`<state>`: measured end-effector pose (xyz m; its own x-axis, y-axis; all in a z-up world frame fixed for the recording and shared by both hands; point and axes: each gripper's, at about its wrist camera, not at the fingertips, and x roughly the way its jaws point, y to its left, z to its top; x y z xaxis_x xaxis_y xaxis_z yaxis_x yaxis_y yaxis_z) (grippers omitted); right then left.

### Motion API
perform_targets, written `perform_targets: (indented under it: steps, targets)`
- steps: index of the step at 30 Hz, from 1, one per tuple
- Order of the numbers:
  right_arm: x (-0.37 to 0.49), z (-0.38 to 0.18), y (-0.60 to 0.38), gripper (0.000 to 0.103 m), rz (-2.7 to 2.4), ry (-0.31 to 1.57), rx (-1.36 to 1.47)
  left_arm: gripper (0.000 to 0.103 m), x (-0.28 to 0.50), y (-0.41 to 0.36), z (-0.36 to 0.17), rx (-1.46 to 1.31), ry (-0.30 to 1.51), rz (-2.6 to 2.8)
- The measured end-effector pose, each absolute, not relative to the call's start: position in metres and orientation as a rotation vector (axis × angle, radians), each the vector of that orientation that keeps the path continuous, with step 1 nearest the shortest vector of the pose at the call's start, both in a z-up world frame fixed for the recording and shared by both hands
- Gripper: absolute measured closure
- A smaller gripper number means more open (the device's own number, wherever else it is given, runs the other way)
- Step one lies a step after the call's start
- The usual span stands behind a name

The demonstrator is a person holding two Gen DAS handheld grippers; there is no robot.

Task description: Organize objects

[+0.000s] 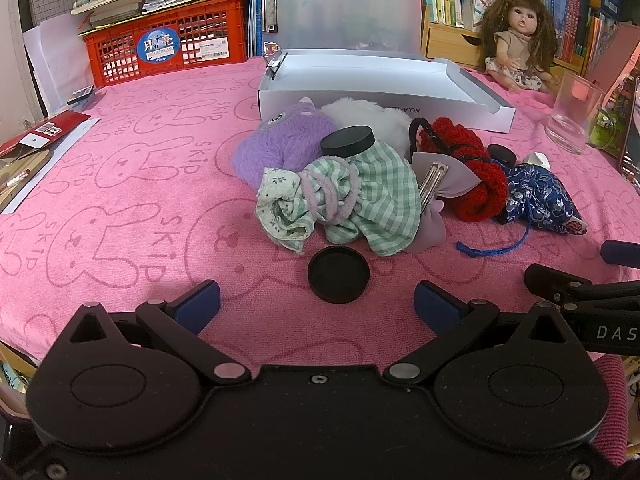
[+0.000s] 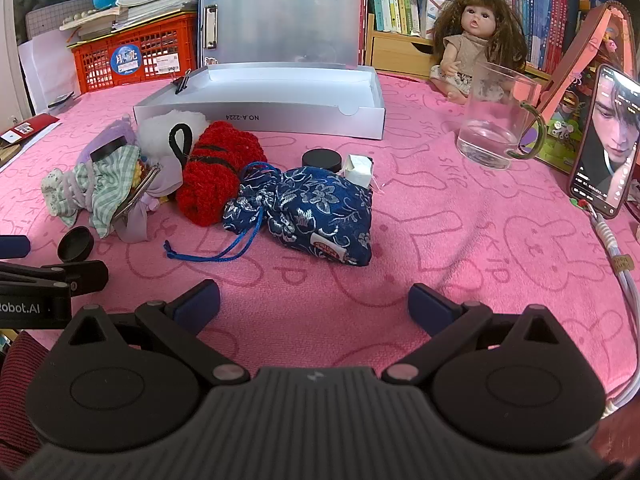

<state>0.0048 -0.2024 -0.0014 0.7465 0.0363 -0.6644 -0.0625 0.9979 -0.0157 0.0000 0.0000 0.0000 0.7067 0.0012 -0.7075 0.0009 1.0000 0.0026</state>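
You are holding your left gripper (image 1: pixel 317 300) low over the near edge of the pink towel (image 1: pixel 132 200), its 2 blue pads spread wide and gripping nothing. A loose black cap (image 1: pixel 339 275) is lying flat on the towel just beyond and between those pads, touching neither. Just behind the cap, a green checked cloth bundle (image 1: pixel 360 196) is sitting with a purple pipe cleaner wound around it and a second black lid (image 1: pixel 347 141) resting on top. A purple plush toy (image 1: pixel 280 140) and a white fluffy one are lying behind it, against the near wall of the open white box (image 1: pixel 384 100).

You are keeping your right gripper (image 2: pixel 314 300) beside the left one, also released, with only bare towel between its fingers. Ahead of it, a blue floral drawstring pouch (image 2: pixel 316 216) is lying with its cord trailing to the near left. A red knitted piece (image 2: pixel 220 168) is touching the pouch on its left, and a third black lid (image 2: pixel 322 160) and a small white carton (image 2: pixel 360 170) are sitting just behind the pouch. To the far right, a clear glass mug (image 2: pixel 496 120) is standing upright, with a doll (image 2: pixel 476 40) seated behind it and a lit phone (image 2: pixel 608 140) propped up on the right edge. A red crate (image 2: pixel 132 56) is standing at the far left.
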Motion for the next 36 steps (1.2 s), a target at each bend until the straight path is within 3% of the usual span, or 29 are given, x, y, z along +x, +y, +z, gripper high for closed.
perform_targets:
  steps: [36]
  targets:
    - [0.0010,-0.0016,-0.2011,0.000,0.048,0.707,-0.034,0.000,0.0007,0.0001,-0.0003,0.004,0.779,-0.001]
